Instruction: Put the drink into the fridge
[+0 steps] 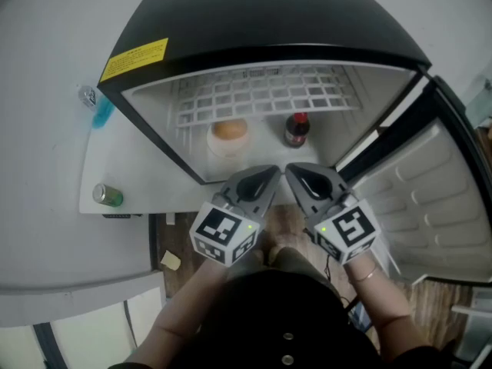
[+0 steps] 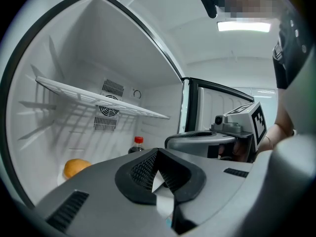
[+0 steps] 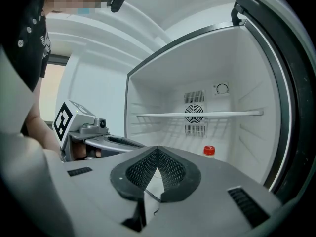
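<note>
fridge (image 1: 269, 21) holds drink bottle (image 1: 297, 129), orange item (image 1: 229, 130); left tool (image 1: 270, 174), right tool (image 1: 292, 171) closed, empty.

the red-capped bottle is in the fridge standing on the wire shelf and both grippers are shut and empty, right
Not on the shelf. The left gripper view shows the red-capped bottle standing low in the fridge, below the wire shelf. The rest holds: the left gripper and right gripper are both shut and empty.
</note>
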The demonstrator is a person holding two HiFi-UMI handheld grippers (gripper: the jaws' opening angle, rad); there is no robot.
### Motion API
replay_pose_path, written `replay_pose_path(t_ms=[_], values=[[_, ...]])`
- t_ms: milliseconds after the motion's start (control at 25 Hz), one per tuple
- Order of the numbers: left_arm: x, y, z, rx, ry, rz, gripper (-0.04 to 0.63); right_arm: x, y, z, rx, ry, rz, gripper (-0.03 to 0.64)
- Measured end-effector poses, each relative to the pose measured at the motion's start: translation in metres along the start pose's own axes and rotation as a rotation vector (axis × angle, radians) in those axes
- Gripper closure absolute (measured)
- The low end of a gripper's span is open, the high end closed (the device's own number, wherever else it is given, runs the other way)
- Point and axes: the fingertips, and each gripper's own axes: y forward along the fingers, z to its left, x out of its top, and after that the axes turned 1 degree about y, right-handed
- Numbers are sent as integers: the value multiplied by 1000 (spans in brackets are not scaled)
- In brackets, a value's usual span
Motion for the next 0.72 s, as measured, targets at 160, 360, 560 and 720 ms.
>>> replay_pose_path(t_ms=[160, 360, 560, 720], values=[[-6, -4, -4, -1, -19, 8, 589, 0, -1, 8, 32, -3, -3, 609], [-10, -4, -7, -10, -24, 13, 589, 2, -8, 7, 53, -39, -6, 609], [-12, -5, -7, -13, -24, 24, 589, 1, -19, -3, 29, -58, 13, 609], [-11, -8, -6, -6, -18, 23, 589, 4, -18, -5, 27, -69, -5, 609]])
